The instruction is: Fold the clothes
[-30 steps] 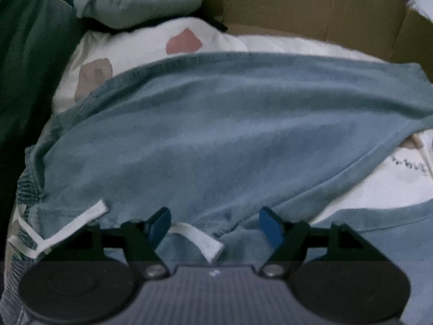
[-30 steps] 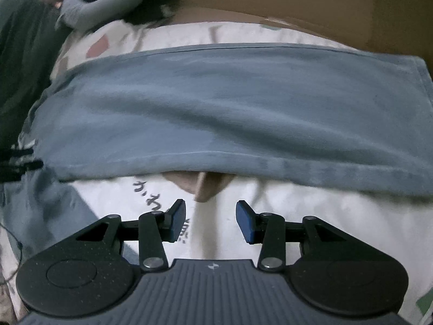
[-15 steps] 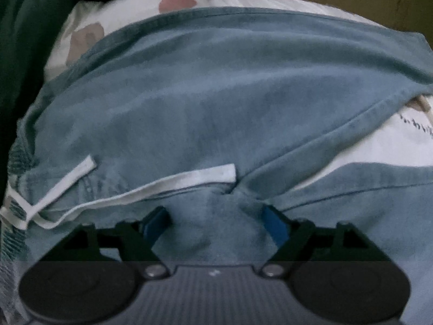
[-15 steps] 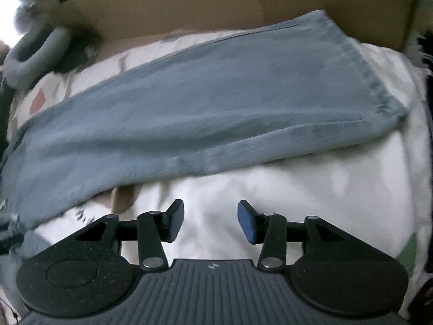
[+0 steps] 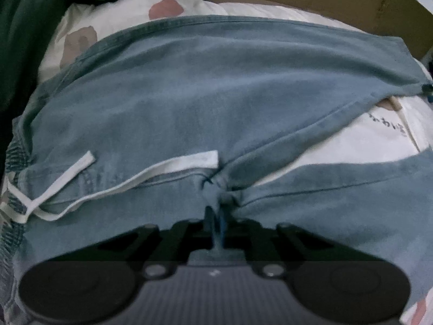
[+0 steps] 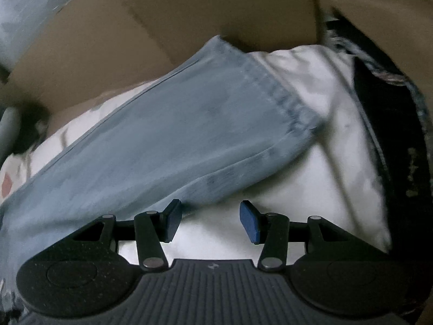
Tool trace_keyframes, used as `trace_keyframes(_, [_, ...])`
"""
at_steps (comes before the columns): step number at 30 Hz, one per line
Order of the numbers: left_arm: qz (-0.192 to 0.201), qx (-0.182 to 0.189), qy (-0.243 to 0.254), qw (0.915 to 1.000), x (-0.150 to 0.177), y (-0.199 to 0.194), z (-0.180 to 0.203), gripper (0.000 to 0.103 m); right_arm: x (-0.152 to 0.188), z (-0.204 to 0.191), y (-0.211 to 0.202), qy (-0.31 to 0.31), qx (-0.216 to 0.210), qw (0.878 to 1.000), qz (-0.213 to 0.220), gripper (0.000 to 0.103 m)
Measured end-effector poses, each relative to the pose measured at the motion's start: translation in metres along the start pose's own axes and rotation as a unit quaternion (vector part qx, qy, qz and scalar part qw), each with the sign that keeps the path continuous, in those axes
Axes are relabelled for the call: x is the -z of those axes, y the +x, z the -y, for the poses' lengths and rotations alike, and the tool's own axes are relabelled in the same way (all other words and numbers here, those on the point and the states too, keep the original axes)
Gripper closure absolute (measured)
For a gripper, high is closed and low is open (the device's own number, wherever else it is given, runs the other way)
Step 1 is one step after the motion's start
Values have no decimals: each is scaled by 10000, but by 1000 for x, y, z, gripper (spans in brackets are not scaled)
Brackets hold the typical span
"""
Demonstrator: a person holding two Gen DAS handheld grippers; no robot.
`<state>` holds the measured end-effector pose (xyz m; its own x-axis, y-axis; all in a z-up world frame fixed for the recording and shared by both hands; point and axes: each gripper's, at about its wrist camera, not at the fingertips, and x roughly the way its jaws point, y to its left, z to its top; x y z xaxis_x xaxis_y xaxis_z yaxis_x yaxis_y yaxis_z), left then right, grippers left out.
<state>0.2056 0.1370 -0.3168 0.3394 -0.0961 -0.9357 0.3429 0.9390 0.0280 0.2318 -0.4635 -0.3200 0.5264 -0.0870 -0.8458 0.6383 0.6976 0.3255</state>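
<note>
The left claw (image 5: pixel 215 216) at the bottom centre of its frame is clamped shut on a bunched pinch of cloth at the crotch of the blue trousers (image 5: pixel 216 94), where the two legs meet. From there the fabric spreads upward across the middle of the frame, with the white drawstring (image 5: pixel 173 166) trailing toward the lower left and the second leg running off to the lower right.

The right claw (image 6: pixel 208 219) stands open with nothing between its pads, poised over the white bedsheet (image 6: pixel 311 178) just below the near edge of a trouser leg. That leg's hem (image 6: pixel 281 94) lies toward the upper right of its frame, in front of a cardboard box (image 6: pixel 189 13).

The folding looks barely begun: the trousers lie spread flat on the bed with legs apart and no fold visible. Bringing the legs together and doubling them over seems to remain.

Dark handwritten-style characters (image 5: pixel 389 123) are printed on the sheet at the right, too small and blurred to read.
</note>
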Motion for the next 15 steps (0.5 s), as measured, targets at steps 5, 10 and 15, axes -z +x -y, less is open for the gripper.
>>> trace_keyframes(5, [123,58,-446,9989,-16,-5,-9,91,-9,9,1,96,81,9999,100,48])
trace_keyframes(10, [393,-259,-531,9975,-32,-1,-4,41,-8,7,4,5,78,9999,112,48])
trace_keyframes(15, [249,-532,-501,9970,-36,19,0,41,-9,8,4,30,41,9999,146,48])
